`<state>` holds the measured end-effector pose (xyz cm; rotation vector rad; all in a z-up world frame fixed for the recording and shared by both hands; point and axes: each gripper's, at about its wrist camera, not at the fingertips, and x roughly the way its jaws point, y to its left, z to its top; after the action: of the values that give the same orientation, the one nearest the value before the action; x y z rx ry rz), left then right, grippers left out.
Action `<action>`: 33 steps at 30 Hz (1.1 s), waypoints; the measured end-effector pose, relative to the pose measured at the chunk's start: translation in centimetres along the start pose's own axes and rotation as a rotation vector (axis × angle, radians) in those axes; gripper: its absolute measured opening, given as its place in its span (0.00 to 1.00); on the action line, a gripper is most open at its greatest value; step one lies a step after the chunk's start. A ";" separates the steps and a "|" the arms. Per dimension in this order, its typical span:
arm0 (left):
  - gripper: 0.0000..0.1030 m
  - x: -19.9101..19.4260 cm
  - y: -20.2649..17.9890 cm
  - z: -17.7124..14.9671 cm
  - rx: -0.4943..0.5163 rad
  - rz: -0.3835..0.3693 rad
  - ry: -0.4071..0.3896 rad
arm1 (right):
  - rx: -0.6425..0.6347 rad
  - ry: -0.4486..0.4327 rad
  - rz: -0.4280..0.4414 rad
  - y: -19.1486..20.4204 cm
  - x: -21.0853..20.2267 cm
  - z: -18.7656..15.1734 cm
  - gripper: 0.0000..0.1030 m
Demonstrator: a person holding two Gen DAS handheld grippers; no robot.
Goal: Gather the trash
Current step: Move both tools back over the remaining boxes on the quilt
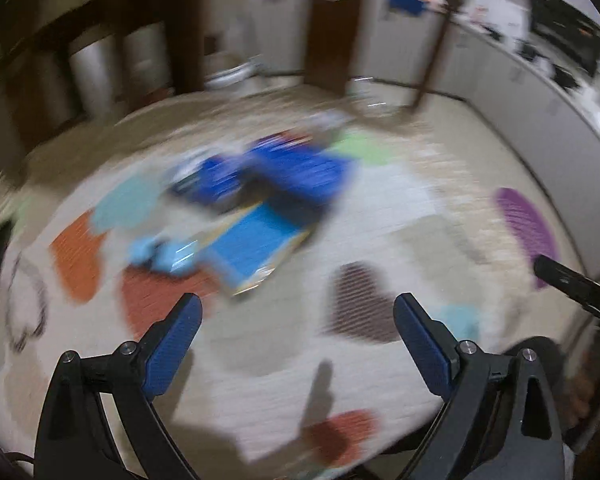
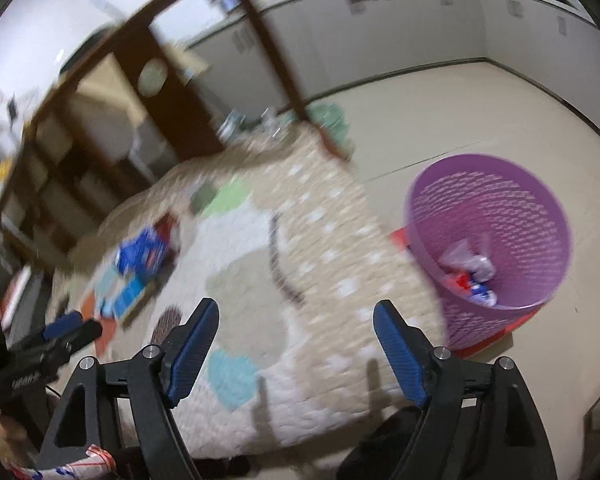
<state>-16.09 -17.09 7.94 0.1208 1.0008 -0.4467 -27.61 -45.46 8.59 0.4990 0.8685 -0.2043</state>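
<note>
A purple mesh bin (image 2: 488,236) stands on the floor at the rug's right edge, with several crumpled wrappers (image 2: 470,276) inside. A blurred pile of blue packets and a blue box (image 1: 256,208) lies on the rug; it also shows in the right wrist view (image 2: 134,276). My left gripper (image 1: 298,312) is open and empty, above the rug short of the pile. My right gripper (image 2: 294,316) is open and empty, above the rug left of the bin. The left gripper's tip shows in the right wrist view (image 2: 66,330).
A cream rug (image 2: 300,248) with coloured patches covers the floor. Dark wooden shelves (image 2: 100,120) stand at the left and white cabinets (image 2: 380,28) along the back wall. A red-and-white wrapper (image 2: 80,466) lies at the bottom left. The right gripper's tip (image 1: 572,280) shows in the left wrist view.
</note>
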 end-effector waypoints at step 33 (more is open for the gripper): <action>1.00 3.8 9.2 -5.4 -0.215 0.173 -0.003 | -0.212 0.173 -0.183 7.2 10.0 -2.8 1.00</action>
<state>-14.80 -8.33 0.87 0.0137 1.0201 -0.1795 -20.48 -37.53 1.83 0.2416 1.0929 -0.2354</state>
